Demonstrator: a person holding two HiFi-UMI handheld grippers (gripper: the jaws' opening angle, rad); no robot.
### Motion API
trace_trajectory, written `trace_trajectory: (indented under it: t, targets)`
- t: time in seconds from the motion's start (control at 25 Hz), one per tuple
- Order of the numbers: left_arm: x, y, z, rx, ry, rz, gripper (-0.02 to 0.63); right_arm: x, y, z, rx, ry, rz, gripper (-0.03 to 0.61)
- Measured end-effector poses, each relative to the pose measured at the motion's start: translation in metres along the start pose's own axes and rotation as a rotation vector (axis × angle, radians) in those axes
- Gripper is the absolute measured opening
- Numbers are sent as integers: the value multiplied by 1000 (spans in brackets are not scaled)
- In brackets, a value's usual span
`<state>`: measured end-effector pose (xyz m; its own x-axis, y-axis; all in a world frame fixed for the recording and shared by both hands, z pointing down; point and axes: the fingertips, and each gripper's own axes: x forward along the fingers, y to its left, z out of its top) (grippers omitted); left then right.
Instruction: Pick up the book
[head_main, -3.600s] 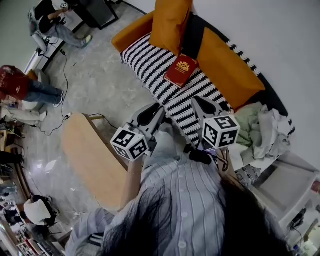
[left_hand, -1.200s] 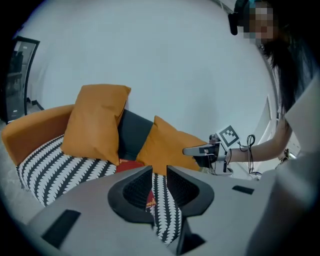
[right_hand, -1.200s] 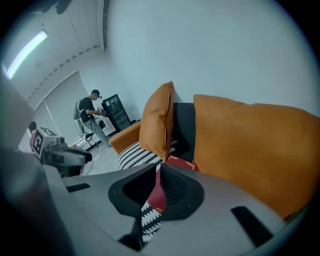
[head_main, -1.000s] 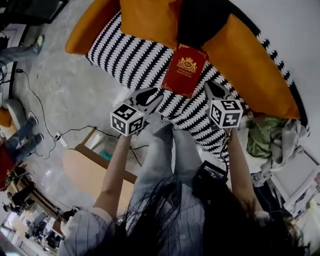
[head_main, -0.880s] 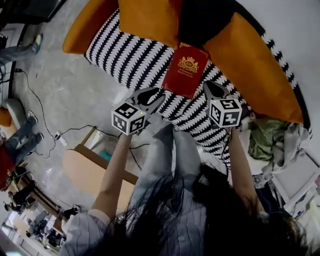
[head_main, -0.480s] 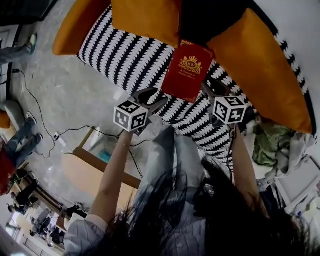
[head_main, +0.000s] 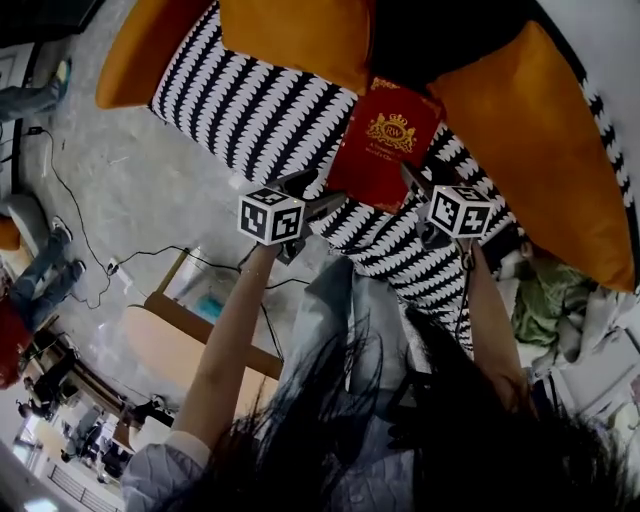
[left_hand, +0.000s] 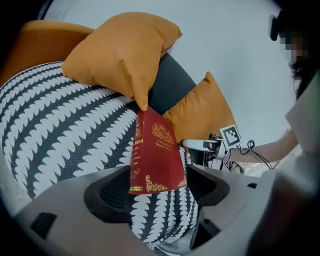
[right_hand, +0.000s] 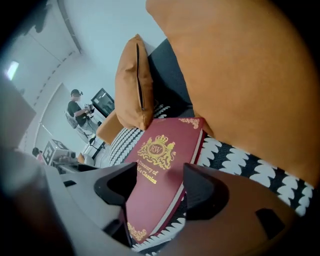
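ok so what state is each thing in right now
book: closed, cover up, lying on the striped seat
left gripper: open, jaws just been opening, book's near end in the gap, ungripped
right gripper: open, jaws just been opening, book's edge between them, ungripped
orange cushions: propped against the backrest

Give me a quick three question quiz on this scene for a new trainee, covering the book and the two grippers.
1. True or false: the red book lies on the floor.
2. What colour are the cushions beside it? A orange, B blue, C green.
3. Is the left gripper or the right gripper clamped on the book?
Key: 1 false, it lies on the striped sofa seat. 2 A. 3 no: both sets of jaws have just been opening and stand apart, with an edge of the book between each pair.
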<state>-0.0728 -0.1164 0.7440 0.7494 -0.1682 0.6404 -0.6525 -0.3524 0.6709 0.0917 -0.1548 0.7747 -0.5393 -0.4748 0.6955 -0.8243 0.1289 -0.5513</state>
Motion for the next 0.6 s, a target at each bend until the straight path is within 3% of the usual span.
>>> trace_trajectory:
  t: [0.24, 0.44, 0.6]
  targets:
    - [22, 11, -14, -34, 72, 7, 345, 5, -21, -8, 112, 12, -17, 285]
    - [40, 21, -29, -65, 89, -4, 345, 10, -41, -29, 125, 44, -16, 288]
    - [52, 22, -31, -82, 85, -26, 345, 15, -39, -23, 248, -2, 47, 290]
